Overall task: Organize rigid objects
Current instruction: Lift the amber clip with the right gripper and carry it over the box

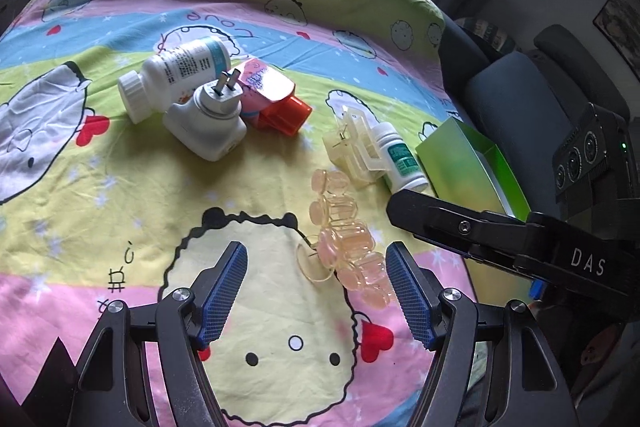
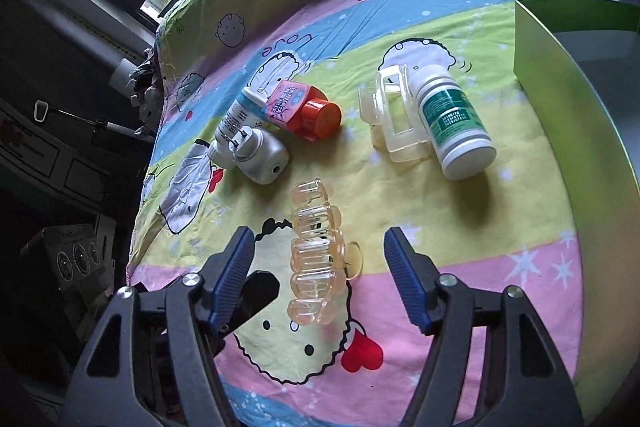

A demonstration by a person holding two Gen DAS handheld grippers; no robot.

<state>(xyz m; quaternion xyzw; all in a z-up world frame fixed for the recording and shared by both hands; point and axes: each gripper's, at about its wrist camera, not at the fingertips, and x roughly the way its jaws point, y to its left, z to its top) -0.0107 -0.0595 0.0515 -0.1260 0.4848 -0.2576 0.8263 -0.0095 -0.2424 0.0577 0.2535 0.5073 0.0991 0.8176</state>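
Rigid objects lie scattered on a cartoon-print bedsheet that covers the bed. Right tool: jaws spread, nothing pinched; the peach hair claw lies on the sheet between the blue pads, touching neither. Left tool: jaws spread, nothing pinched; the same claw sits just inside its right pad, and contact cannot be determined. In the left wrist view, a black finger of the right tool crosses in from the right.

Beyond the claw, toward the right side of the sheet, a clear rectangular hair clip rests against a small white bottle with a green label, which lies on its side. An open green box stands just beside that bottle.

Toward the left, three items touch in a cluster: a white plug-in device with prongs up, a larger white bottle on its side, and a pink-labelled container with an orange cap.
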